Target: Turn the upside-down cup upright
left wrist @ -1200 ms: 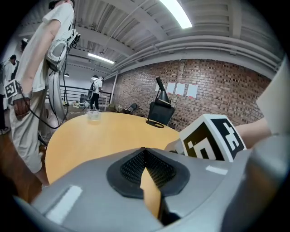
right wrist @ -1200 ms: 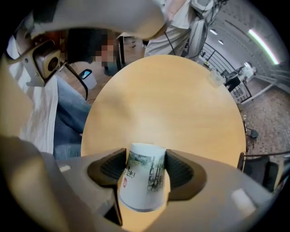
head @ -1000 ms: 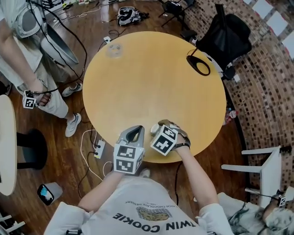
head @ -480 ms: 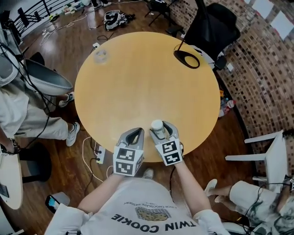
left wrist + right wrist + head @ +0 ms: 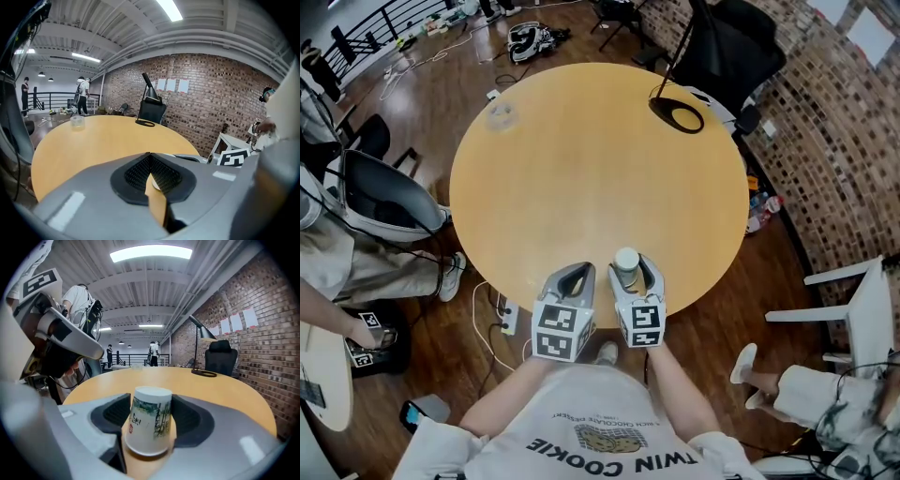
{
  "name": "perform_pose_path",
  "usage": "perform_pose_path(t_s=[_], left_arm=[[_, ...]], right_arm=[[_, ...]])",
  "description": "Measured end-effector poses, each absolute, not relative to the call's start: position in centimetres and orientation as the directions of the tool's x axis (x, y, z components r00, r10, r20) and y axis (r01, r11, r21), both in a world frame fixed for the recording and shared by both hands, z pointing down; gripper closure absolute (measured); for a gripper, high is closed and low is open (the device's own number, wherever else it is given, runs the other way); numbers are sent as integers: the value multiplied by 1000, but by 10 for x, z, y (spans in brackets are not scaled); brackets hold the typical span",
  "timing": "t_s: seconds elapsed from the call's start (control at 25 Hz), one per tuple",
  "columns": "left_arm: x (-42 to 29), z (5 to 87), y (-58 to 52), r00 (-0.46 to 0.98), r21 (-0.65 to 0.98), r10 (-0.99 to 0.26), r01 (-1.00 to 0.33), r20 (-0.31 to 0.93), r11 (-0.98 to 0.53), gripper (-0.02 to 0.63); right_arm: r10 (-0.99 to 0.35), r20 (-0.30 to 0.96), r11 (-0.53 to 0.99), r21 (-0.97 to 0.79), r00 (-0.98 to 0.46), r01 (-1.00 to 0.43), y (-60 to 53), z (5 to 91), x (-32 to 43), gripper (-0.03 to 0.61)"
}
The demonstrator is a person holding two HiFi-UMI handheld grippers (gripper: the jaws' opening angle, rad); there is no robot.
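White paper cup (image 5: 626, 257) with green print: upside down near the front edge of the round tan wooden table (image 5: 581, 159), closed base up, wide rim down. Slight tilt visible in the right gripper view; contact between rim and tabletop not determinable. Right gripper (image 5: 628, 265): jaws clamped on the cup, one black ribbed pad (image 5: 117, 411) against each side wall, cup body filling the gap between them. Left gripper (image 5: 578, 268): just beside the right gripper on its left side, low over the same front edge, jaws closed tip to tip with nothing held. Closest neighbour to the cup: the left gripper only, apart from the cup wall. Further items on the table: clear plastic tumbler (image 5: 500, 113) at the far left edge; black ring-shaped lamp base (image 5: 676, 116) at the far right edge, thin black stem rising from it. Both well apart from the cup and from each other. Off the table: black office chair (image 5: 741, 47) behind the lamp base; brick wall (image 5: 834, 150) to the right; white chair (image 5: 861, 314) at the right; white power strip (image 5: 508, 317) on the dark wood floor (image 5: 741, 309) under the front left edge.
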State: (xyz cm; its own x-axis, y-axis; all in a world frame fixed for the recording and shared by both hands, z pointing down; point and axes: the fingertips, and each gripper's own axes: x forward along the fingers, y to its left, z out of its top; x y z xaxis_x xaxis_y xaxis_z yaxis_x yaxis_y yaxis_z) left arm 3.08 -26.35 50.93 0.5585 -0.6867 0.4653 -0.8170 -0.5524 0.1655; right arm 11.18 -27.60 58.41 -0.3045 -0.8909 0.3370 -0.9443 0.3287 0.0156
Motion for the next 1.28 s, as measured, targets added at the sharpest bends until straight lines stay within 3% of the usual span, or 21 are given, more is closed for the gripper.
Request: perform_pose_path(t_s=[0.4, 0.92, 1.08, 1.28], left_arm=[[36, 504, -253, 559, 167, -689, -818, 461, -551, 607], [52, 497, -216, 512, 108, -728, -844, 457, -526, 607], [50, 484, -197, 498, 87, -749, -852, 436, -516, 607], [39, 487, -171, 487, 85, -763, -861, 425, -502, 607]], right_arm=[[-851, 405, 373, 16, -335, -928, -262, 584, 106, 305], [-830, 342, 469, -2, -441, -883, -218, 514, 114, 307], [-816, 337, 493, -17, -469, -870, -198, 499, 108, 333], [-813, 328, 502, -26, -482, -864, -171, 497, 96, 422]])
